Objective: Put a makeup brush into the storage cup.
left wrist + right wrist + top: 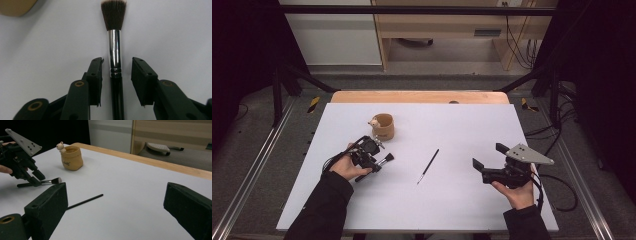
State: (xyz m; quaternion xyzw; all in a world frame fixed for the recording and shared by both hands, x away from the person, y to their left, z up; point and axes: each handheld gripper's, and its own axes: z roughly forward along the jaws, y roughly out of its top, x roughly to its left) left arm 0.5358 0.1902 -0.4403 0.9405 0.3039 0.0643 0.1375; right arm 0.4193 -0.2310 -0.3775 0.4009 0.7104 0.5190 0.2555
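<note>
- White table (pixel 452 200) w/ wooden far edge, grey floor around it, dark frame at both sides.
- Right gripper (pixel 490 162) at the table's right, held level above the top; fingers spread wide, nothing btwn them.
- Left gripper (pixel 379 161) at the table's left, near the cup; fingers (pixel 96 75) spread either side of the makeup brush (pixel 115 62), gaps on both sides, no pinch.
- Tan cup (pixel 384 126) w/ small figure on rim, upright, just beyond the left gripper.
- Makeup brush lies flat on the table, bristles pointing away from the fingers.
- Thin black brush (pixel 428 166) lies mid-table btwn both grippers, apart from each.
</note>
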